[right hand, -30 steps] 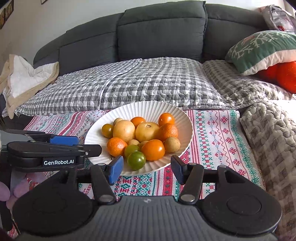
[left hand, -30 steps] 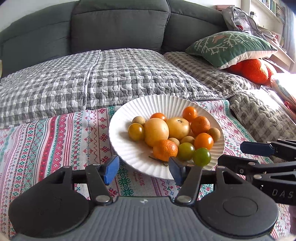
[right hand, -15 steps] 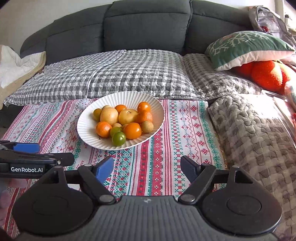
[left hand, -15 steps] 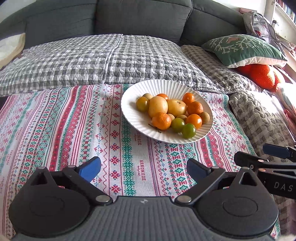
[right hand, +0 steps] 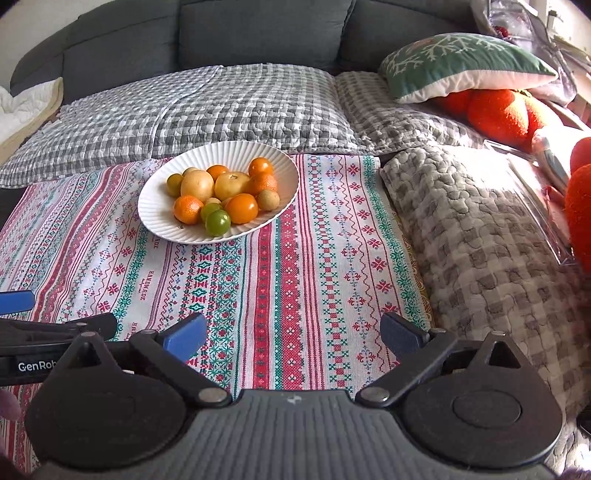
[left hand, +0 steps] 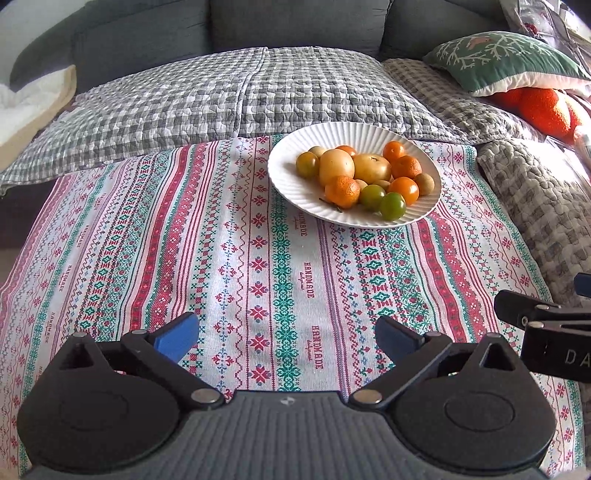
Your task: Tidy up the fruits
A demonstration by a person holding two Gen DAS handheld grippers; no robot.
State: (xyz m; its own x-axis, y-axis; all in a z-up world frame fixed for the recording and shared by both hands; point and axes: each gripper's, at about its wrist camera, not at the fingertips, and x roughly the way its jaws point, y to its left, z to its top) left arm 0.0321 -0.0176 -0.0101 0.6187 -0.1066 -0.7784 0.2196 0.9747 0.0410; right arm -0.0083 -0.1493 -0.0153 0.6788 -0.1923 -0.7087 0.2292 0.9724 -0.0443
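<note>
A white ribbed plate [left hand: 291,147] [right hand: 159,192] rests on the patterned cloth [left hand: 258,266] [right hand: 295,266], heaped with several fruits: orange mandarins [left hand: 341,190] [right hand: 188,209], two large yellow ones [left hand: 336,166] [right hand: 197,184], green tomatoes [left hand: 392,205] [right hand: 218,222] and small tan ones. My left gripper [left hand: 288,334] stands open over bare cloth, well short of the plate. The right gripper [right hand: 293,332] is likewise back from the plate, its jaws still opening, with nothing between them. Each gripper shows at the other view's edge.
Behind the cloth a grey checked quilt [left hand: 240,96] covers a dark grey sofa [right hand: 258,33]. At the right lie a green snowflake cushion [right hand: 465,62], orange plush shapes [right hand: 498,110] and a lumpy grey blanket [right hand: 480,240]. A white throw [left hand: 22,107] sits at the far left.
Both grippers have pulled back from the plate and tilted down, so it looks smaller and farther. Both pairs of jaws have spread from half shut to wide.
</note>
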